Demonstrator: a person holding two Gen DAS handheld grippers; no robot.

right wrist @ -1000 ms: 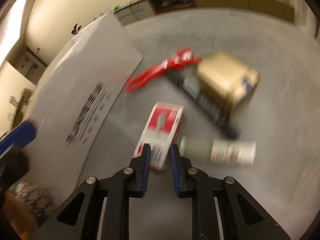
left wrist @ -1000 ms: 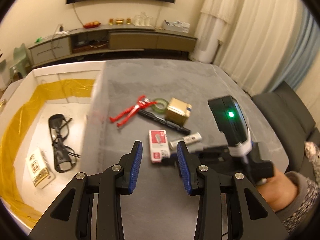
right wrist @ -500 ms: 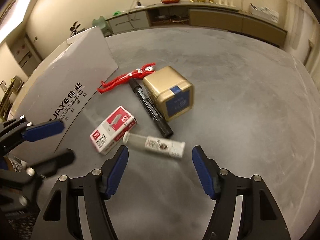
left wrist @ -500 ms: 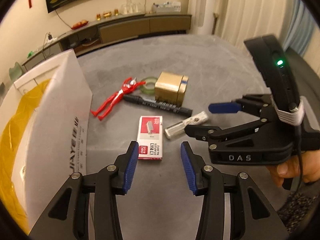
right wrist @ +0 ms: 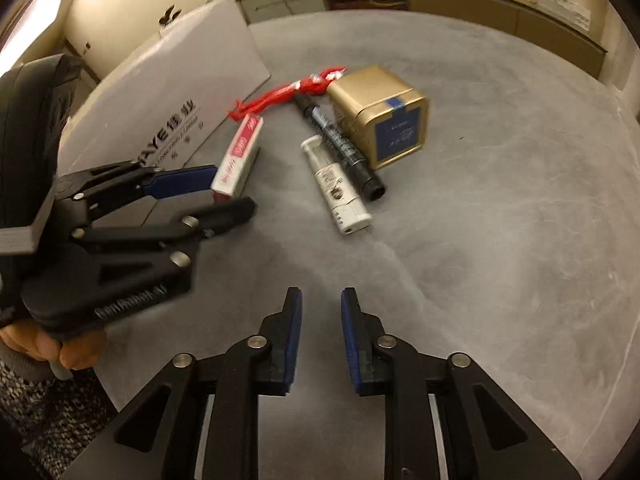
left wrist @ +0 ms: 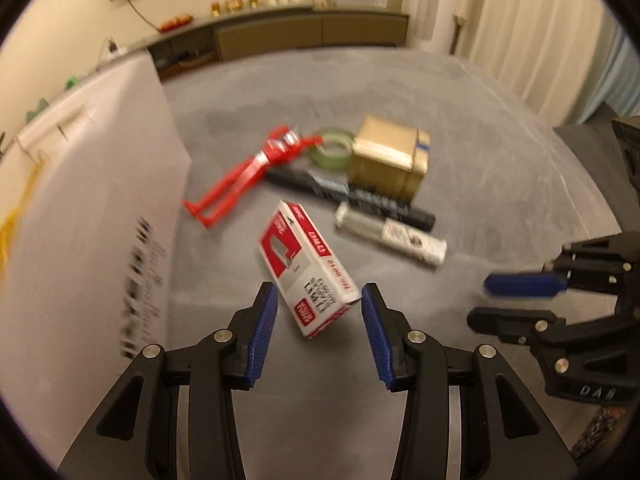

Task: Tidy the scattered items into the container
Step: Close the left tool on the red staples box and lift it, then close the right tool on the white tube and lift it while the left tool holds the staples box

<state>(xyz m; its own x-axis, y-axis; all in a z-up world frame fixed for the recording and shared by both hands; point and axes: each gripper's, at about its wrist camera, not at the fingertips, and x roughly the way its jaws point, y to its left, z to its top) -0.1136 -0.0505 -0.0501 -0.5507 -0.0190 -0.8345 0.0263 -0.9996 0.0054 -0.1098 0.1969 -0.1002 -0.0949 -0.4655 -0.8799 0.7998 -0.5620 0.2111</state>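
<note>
You see a red-and-white staple box (left wrist: 308,268), a gold tin (left wrist: 386,162) with a blue label, a red tool (left wrist: 248,176), and a grey table (left wrist: 500,168).

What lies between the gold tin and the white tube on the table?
A black marker lies between the gold tin and the white tube, alongside both. The right wrist view shows it most clearly.

walls: cream | far wall: long low sideboard (left wrist: 312,28) | right: pale curtains (left wrist: 532,32) | surface: grey table (right wrist: 500,200) | light: warm, indoor
</note>
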